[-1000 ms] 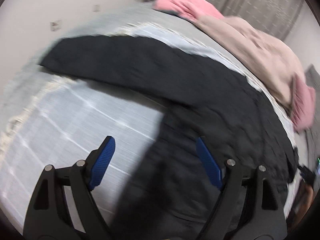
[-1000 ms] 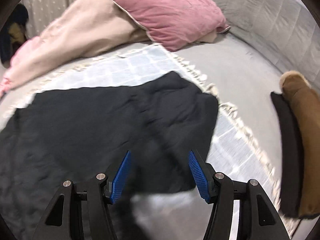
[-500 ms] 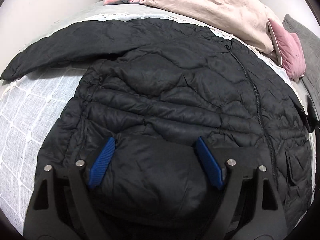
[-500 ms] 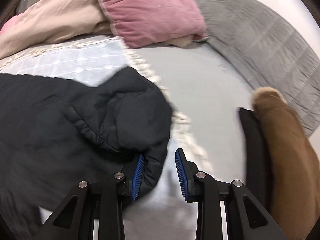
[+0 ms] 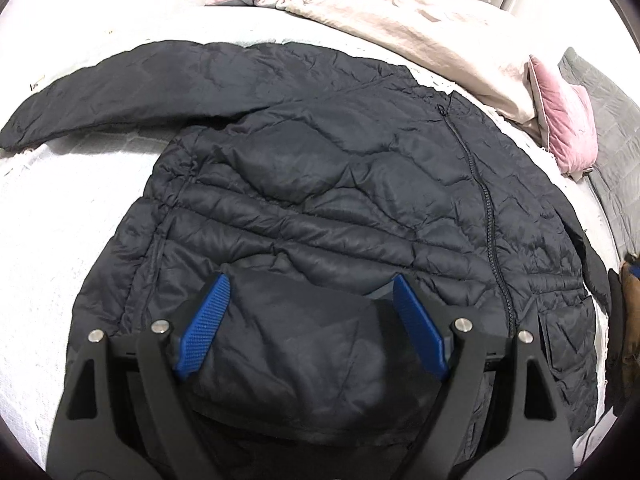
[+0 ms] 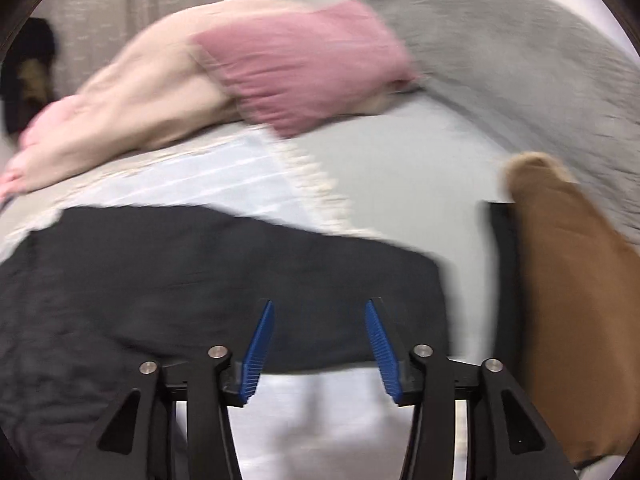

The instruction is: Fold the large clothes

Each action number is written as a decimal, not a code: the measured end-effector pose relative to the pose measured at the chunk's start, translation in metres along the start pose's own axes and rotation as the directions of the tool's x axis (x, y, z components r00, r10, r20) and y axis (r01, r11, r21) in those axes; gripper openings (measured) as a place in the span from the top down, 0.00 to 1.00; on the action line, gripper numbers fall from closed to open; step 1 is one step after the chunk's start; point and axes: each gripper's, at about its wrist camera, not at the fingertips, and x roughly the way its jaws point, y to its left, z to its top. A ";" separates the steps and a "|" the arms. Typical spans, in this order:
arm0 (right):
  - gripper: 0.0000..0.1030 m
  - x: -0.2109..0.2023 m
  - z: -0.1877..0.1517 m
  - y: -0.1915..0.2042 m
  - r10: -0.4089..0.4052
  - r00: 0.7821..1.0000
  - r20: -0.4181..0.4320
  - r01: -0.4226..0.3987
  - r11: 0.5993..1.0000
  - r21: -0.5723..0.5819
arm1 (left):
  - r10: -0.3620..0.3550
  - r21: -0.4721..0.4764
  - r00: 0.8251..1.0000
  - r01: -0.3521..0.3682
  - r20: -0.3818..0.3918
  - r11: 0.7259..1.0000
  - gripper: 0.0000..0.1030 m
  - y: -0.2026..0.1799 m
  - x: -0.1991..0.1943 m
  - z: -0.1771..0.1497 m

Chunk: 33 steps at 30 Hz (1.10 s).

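The black jacket [image 5: 320, 184] lies spread flat on the pale throw [image 5: 52, 240] that covers the bed, zip [image 5: 486, 204] up, one sleeve [image 5: 112, 92] stretched out to the left. The left wrist view gives it sharply: the left gripper [image 5: 310, 316] hangs over the hood [image 5: 296, 344] with its blue pads [image 5: 204, 332] spread wide, one on each side of the hood – whether they press on it I cannot tell. Behind the jacket sit a beige duvet [image 5: 420, 28] and a pink pillow [image 5: 560, 120].

The right wrist view is blurred (motion smear all over) yet shows what the other barely catches – a brown cushion [image 6: 572, 320] and a grey quilt [image 6: 520, 72] off to the right. The right gripper [image 6: 320, 336] has just been opening, its jaws half apart above the jacket's edge [image 6: 280, 280], with nothing pinched between them
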 end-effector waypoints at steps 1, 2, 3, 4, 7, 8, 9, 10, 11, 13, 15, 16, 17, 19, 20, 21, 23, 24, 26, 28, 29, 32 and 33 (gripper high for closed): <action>0.51 0.008 -0.001 0.015 0.051 0.999 -0.013 -0.051 0.999 -0.007 | -0.001 0.011 1.000 0.000 0.011 1.000 0.19 -0.001 0.000 0.000; 0.51 0.016 -0.001 0.028 0.087 0.996 -0.026 -0.087 0.996 -0.009 | 0.000 0.025 1.000 0.000 0.021 1.000 0.19 -0.002 0.000 0.001; 0.51 0.027 -0.003 0.044 0.108 0.993 -0.043 -0.109 0.994 -0.016 | 0.005 0.051 1.000 -0.006 0.029 0.999 0.19 -0.003 0.003 0.001; 0.51 0.036 -0.005 0.053 0.117 0.991 -0.059 -0.119 0.993 -0.024 | 0.016 0.072 1.000 -0.018 0.025 0.997 0.19 -0.003 0.006 0.002; 0.51 0.077 -0.021 0.074 0.142 0.977 -0.161 -0.149 0.988 -0.032 | 0.042 0.124 0.998 -0.036 -0.046 0.992 0.18 0.001 0.019 0.000; 0.51 0.088 -0.028 0.072 0.135 0.973 -0.190 -0.141 0.990 -0.021 | 0.046 0.152 0.997 -0.037 -0.055 0.988 0.18 0.001 0.018 -0.001; 0.51 0.099 -0.036 0.065 0.126 0.967 -0.222 -0.129 0.992 0.002 | 0.053 0.182 0.997 -0.040 -0.064 0.982 0.18 0.001 0.017 -0.002; 0.50 0.102 -0.042 0.058 0.135 0.966 -0.221 -0.133 0.991 0.023 | 0.066 0.228 0.995 -0.047 -0.078 0.973 0.18 0.000 0.015 -0.004; 0.50 0.100 -0.047 0.046 0.165 0.967 -0.195 -0.157 0.986 0.054 | 0.075 0.262 0.993 -0.049 -0.087 0.964 0.18 -0.001 0.013 -0.006; 0.50 0.093 -0.056 0.027 0.155 0.967 -0.203 -0.142 0.987 0.077 | 0.080 0.332 0.991 -0.041 -0.103 0.942 0.18 -0.001 0.008 -0.012; 0.50 0.078 -0.066 0.015 0.127 0.966 -0.225 -0.116 0.991 0.060 | 0.086 0.380 0.989 -0.033 -0.121 0.924 0.18 0.001 0.000 -0.017; 0.49 0.072 -0.071 0.013 0.107 0.963 -0.249 -0.098 0.994 0.049 | 0.090 0.392 0.987 -0.031 -0.134 0.920 0.18 0.002 -0.003 -0.018; 0.46 0.068 -0.078 0.010 0.046 0.953 -0.299 -0.039 0.999 0.029 | 0.097 0.403 0.983 -0.027 -0.157 0.915 0.18 0.004 -0.008 -0.020; 0.45 0.054 -0.093 0.005 -0.008 0.942 -0.335 0.010 1.000 0.003 | 0.107 0.410 0.978 -0.023 -0.181 0.912 0.18 0.007 -0.014 -0.022; 0.45 0.046 -0.100 0.002 0.010 0.944 -0.328 -0.006 1.000 0.014 | 0.109 0.410 0.976 -0.023 -0.188 0.912 0.18 0.009 -0.020 -0.022; 0.45 0.035 -0.106 -0.001 0.038 0.945 -0.325 -0.026 0.999 0.041 | 0.106 0.403 0.976 -0.022 -0.188 0.915 0.18 0.013 -0.026 -0.022; 0.45 0.018 -0.115 -0.005 0.090 0.943 -0.320 -0.061 0.993 0.100 | 0.092 0.377 0.978 -0.015 -0.186 0.926 0.18 0.019 -0.037 -0.019; 0.45 0.005 -0.119 -0.005 0.129 0.943 -0.306 -0.089 0.986 0.139 | 0.079 0.355 0.980 -0.008 -0.185 0.935 0.18 0.023 -0.043 -0.016; 0.45 -0.013 -0.118 0.001 0.180 0.945 -0.271 -0.133 0.974 0.182 | 0.057 0.304 0.982 0.001 -0.182 0.953 0.18 0.034 -0.054 -0.008; 0.43 -0.042 -0.119 0.014 0.223 0.949 -0.223 -0.181 0.964 0.193 | 0.050 0.236 0.985 -0.010 -0.164 0.972 0.18 0.048 -0.063 0.001; 0.41 -0.051 -0.118 0.018 0.234 0.950 -0.209 -0.198 0.964 0.180 | 0.048 0.191 0.987 -0.018 -0.155 0.981 0.18 0.057 -0.067 0.004; 0.28 -0.079 -0.122 0.039 0.266 0.949 -0.169 -0.256 0.963 0.081 | 0.038 0.107 0.976 -0.015 -0.213 0.994 0.16 0.082 -0.066 0.001; 0.28 -0.084 -0.128 0.043 0.277 0.945 -0.177 -0.274 0.961 0.041 | 0.036 0.091 0.971 -0.015 -0.238 0.996 0.16 0.086 -0.063 -0.002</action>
